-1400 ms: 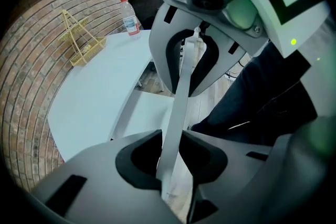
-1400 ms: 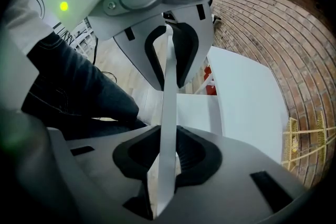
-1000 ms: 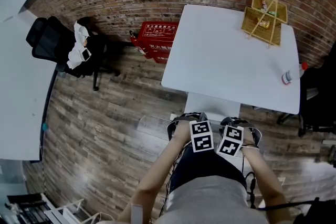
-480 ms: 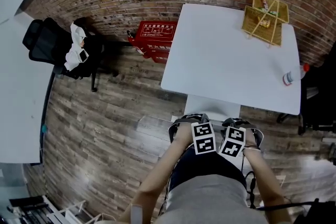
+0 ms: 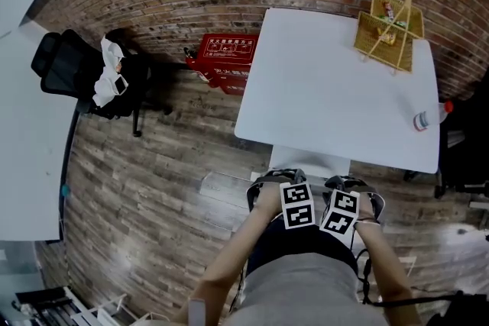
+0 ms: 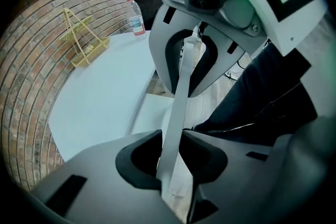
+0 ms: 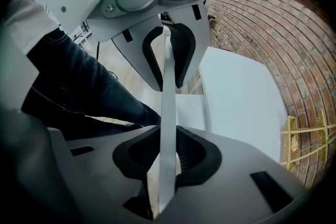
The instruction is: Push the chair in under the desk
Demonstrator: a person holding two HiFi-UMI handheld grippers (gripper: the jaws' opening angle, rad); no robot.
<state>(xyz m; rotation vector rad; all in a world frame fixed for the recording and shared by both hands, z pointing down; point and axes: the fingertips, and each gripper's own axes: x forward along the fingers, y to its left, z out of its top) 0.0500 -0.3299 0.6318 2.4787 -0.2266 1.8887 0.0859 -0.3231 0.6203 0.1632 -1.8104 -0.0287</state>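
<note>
Chair (image 5: 309, 155) stands at the desk's (image 5: 328, 72) near edge, its white seat just short of the desktop or a little way under it, so most of the push seems yet to be made. The left gripper (image 6: 170, 162) is clamped on the chair's thin white back rail (image 6: 178, 107), and the right gripper (image 7: 165, 165) pinches the same rail just beside it. Both point steeply down from the side away from the desk.

The rail is a narrow, smooth slat, and the jaws hold only its top edge. A hard shove toward the desk could make the pads slide off it, or tip the chair forward about its front legs instead of rolling or sliding it.

The two grips sit close together near the rail's middle, so there is little leverage against twisting. If one hand pushes harder, the chair may yaw and a leg may strike the desk's support, which I cannot see from here.

A knock on the desk would matter, because a bottle (image 5: 422, 118) stands at the desk's right edge and could fall, and a wire basket (image 5: 386, 27) sits at its far right corner.

The plank floor (image 5: 153, 195) before the desk might also snag a chair foot.
</note>
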